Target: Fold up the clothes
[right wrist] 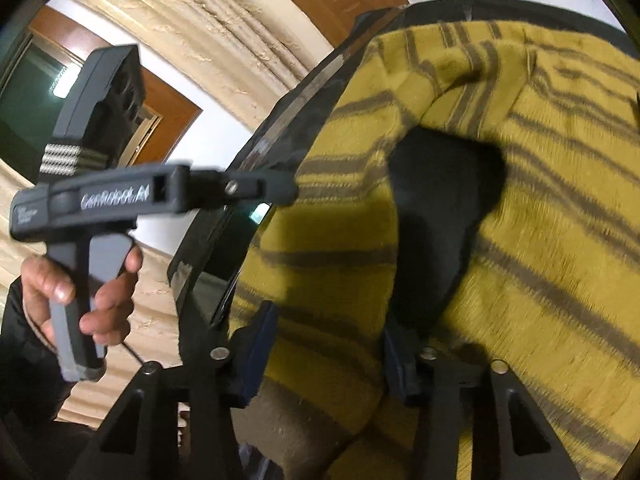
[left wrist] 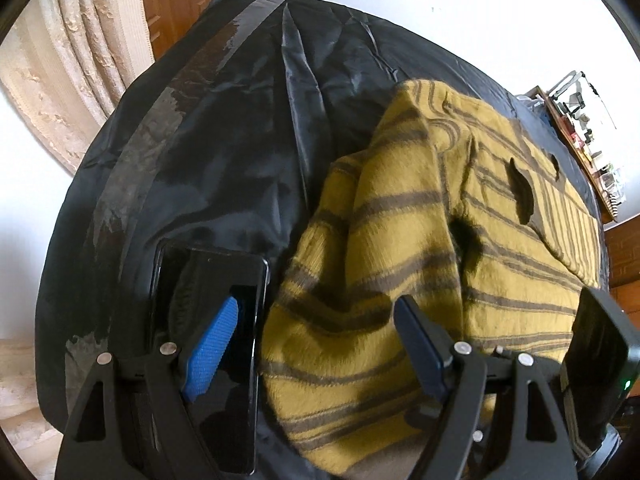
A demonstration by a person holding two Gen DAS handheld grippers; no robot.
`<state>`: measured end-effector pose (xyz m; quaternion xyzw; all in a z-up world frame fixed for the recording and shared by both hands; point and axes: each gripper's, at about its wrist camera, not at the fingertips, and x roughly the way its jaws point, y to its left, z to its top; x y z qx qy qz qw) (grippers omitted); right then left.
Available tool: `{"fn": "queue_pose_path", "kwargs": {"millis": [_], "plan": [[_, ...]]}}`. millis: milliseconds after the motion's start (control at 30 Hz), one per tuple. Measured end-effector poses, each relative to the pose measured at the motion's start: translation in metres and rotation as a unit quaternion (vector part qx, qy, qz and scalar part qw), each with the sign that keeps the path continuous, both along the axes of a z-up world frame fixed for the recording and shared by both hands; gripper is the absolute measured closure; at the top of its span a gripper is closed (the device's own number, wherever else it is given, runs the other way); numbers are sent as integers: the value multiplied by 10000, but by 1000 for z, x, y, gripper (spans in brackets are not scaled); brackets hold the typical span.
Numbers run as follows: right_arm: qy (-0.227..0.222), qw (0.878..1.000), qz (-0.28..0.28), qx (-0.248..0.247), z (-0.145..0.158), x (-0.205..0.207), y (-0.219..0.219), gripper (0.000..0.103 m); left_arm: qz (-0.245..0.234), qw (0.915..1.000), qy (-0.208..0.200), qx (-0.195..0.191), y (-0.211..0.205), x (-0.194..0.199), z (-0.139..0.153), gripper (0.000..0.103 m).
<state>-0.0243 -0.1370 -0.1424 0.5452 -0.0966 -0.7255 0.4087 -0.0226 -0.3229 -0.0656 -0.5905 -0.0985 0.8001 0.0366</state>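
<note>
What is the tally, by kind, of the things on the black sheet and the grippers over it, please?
Sweater: 1
Phone: 1
Grippers: 2, left gripper and right gripper
Total: 4

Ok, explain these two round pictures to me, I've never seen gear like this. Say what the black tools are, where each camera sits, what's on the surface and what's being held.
Nobody's using a robot here: a person holds a hand-held gripper in each hand, with a wide-angle camera looking along its two fingers. The left-wrist picture shows the left hand-held gripper, open above a yellow striped sweater lying on a black cloth. The right-wrist picture shows the right hand-held gripper with sweater fabric between its fingers; whether it pinches yet is unclear. It also shows the person's hand on the other tool's grip.
</note>
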Motion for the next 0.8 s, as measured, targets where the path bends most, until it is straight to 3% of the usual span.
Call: {"fn": "queue_pose_path", "kwargs": {"millis": [100, 267, 333, 433, 800], "plan": [[-200, 9997, 9, -136, -4, 8, 4, 64, -45, 10000, 23, 8, 1, -3, 1, 20], [-224, 9996, 67, -135, -4, 19, 3, 66, -60, 10000, 11, -15, 1, -7, 0, 20], [-239, 9997, 13, -57, -4, 18, 3, 83, -39, 10000, 1, -9, 0, -8, -1, 20], [-222, 9997, -101, -31, -1, 17, 4, 91, 0, 10000, 13, 14, -2, -9, 0, 20], [284, 9922, -748, -953, 70, -4, 38, 95, 130, 9996, 13, 248, -16, -4, 6, 20]]}}
